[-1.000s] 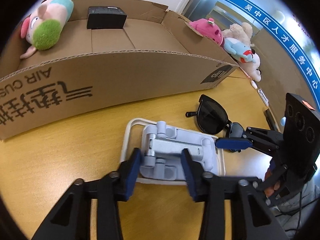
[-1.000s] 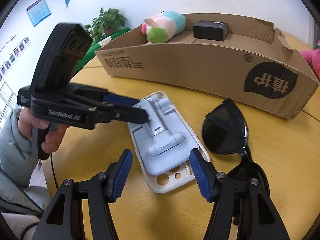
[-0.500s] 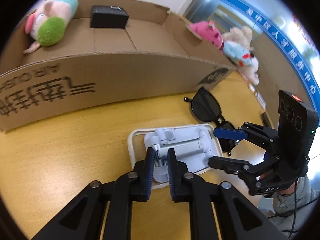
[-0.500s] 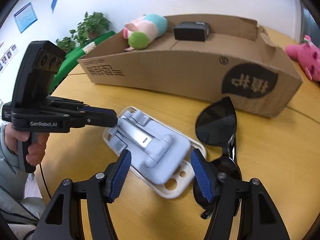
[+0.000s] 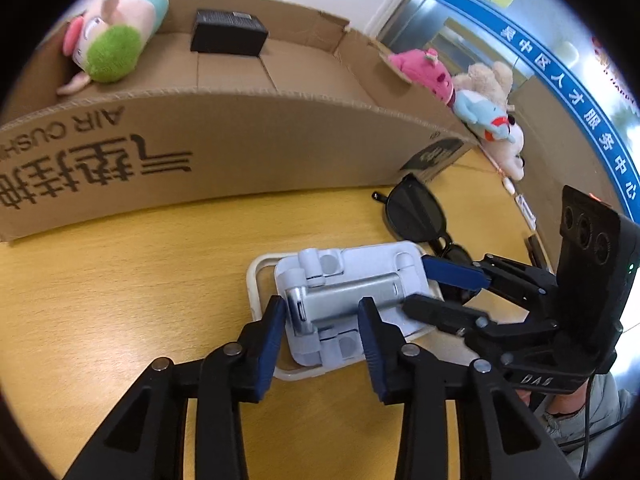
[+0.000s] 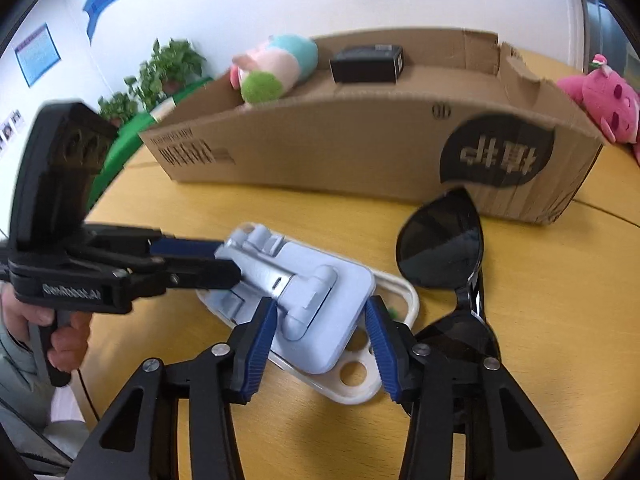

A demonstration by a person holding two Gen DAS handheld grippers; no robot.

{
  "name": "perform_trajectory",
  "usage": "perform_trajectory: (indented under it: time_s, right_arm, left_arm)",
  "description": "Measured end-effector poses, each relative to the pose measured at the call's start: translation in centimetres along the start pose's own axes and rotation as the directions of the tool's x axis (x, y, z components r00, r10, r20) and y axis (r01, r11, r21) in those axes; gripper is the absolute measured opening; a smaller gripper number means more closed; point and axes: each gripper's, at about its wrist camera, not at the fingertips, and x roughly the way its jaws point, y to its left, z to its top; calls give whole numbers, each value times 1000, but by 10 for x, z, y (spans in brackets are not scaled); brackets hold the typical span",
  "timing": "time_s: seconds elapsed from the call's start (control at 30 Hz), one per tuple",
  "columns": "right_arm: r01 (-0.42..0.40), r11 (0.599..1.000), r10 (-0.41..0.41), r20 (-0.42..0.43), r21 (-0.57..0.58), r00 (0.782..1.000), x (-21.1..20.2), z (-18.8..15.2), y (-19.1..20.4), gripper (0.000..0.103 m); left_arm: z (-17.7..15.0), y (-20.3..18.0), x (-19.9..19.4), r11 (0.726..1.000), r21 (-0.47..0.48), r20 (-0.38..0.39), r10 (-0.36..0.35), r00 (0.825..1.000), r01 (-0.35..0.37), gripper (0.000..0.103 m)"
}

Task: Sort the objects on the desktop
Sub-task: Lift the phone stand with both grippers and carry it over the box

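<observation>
I'm working in an office: a blue signage band with Chinese characters on glass partitions, wall posters, potted plants beyond the desk's far edge.

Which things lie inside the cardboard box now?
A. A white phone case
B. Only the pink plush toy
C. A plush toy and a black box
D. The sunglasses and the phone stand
C: in the right wrist view, the plush toy with the green end and the small black box both sit inside the cardboard box; the sunglasses lie outside on the table.
</observation>
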Motion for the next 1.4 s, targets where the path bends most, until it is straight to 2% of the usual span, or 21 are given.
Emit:
perform_trajectory:
  time_s: [0.07,0.17,0.4,0.6,0.8,0.87,1.0,1.13,1.33,1.4]
  right_arm:
    - [0,1000,1,42,-12,999,-10,6,3,36]
    - [1,1000,0,71,-17,997,-18,13,4,36]
    - [-36,999,38,141,-22,989,-31,17,12,36]
    - [-57,998,61,136,-29,989,-28,19,20,36]
    - [-98,994,103,101,-58,990,-24,19,36,36]
    - [-115,991,120,74,-63,990,-22,18,42,36]
    - [-159,986,159,-8,-45,987,-14,4,50,38]
    - [-176,984,174,-70,-22,982,-9,-12,54,38]
    - [-176,984,173,-136,-13,975,-1,-24,57,40]
    - [-185,983,181,-169,-7,969,6,-31,57,45]
  left_arm:
    - [-2,-3,-10,1000,4,33,1,999,-1,35]
    - [-2,-11,-25,1000,16,81,-11,997,9,34]
    - [4,-19,-53,999,41,189,17,982,-25,34]
    - [-1,-13,-59,999,22,188,35,981,-40,34]
    - [-19,-8,-79,999,-6,195,52,979,-52,34]
    - [-27,-7,-84,999,-19,185,51,981,-48,34]
    - [-46,-6,-81,997,-37,114,74,991,-70,34]
    - [-65,3,-69,994,-97,38,59,998,-55,34]
    - [-70,13,-54,987,-147,9,62,998,-60,34]
    - [-72,16,-47,985,-161,-18,65,998,-68,34]
